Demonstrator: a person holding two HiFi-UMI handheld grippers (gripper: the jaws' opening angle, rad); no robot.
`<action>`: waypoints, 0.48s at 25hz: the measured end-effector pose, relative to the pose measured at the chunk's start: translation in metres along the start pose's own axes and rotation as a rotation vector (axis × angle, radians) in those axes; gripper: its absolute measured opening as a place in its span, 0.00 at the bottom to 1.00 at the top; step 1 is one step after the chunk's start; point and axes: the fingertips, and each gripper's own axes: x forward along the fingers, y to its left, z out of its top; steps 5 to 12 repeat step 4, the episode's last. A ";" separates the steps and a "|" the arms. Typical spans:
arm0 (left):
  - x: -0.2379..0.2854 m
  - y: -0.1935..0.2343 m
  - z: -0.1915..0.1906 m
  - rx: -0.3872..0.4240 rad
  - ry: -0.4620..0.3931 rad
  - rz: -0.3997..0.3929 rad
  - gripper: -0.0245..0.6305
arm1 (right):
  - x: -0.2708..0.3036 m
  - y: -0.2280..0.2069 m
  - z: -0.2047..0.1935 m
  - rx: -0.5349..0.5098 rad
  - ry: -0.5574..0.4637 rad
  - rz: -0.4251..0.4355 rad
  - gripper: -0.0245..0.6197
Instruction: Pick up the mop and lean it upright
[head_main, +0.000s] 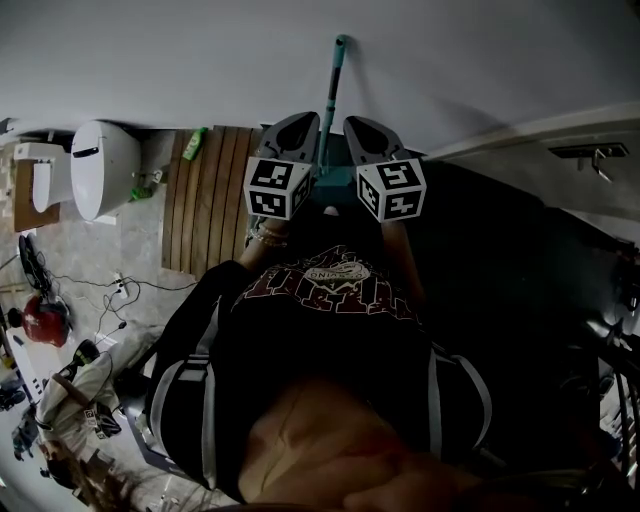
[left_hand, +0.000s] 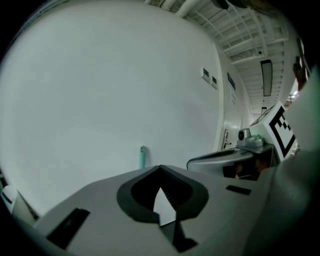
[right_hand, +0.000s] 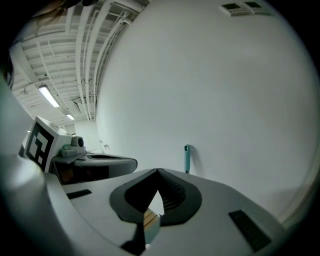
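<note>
The mop stands upright against the white wall. Its teal handle rises between my two grippers, and its teal head sits low behind their marker cubes. The left gripper is just left of the handle and the right gripper just right of it. Both have jaws shut with nothing between them, and neither touches the mop. In the left gripper view the closed tips point at the wall, with the handle's top beyond them. The right gripper view shows the same: closed tips and the handle behind.
A white toilet stands at the left beside a wooden slat mat, with a green bottle at the mat's top. Cables and a red object lie on the floor at left. Dark fixtures fill the right side.
</note>
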 end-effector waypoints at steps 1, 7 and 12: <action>-0.001 0.000 0.000 -0.001 -0.001 0.002 0.10 | 0.000 0.001 0.000 -0.001 0.000 0.003 0.07; -0.005 0.001 0.000 -0.001 -0.003 0.007 0.10 | -0.001 0.006 0.001 -0.005 0.000 0.010 0.07; -0.005 0.001 0.000 -0.001 -0.003 0.007 0.10 | -0.001 0.006 0.001 -0.005 0.000 0.010 0.07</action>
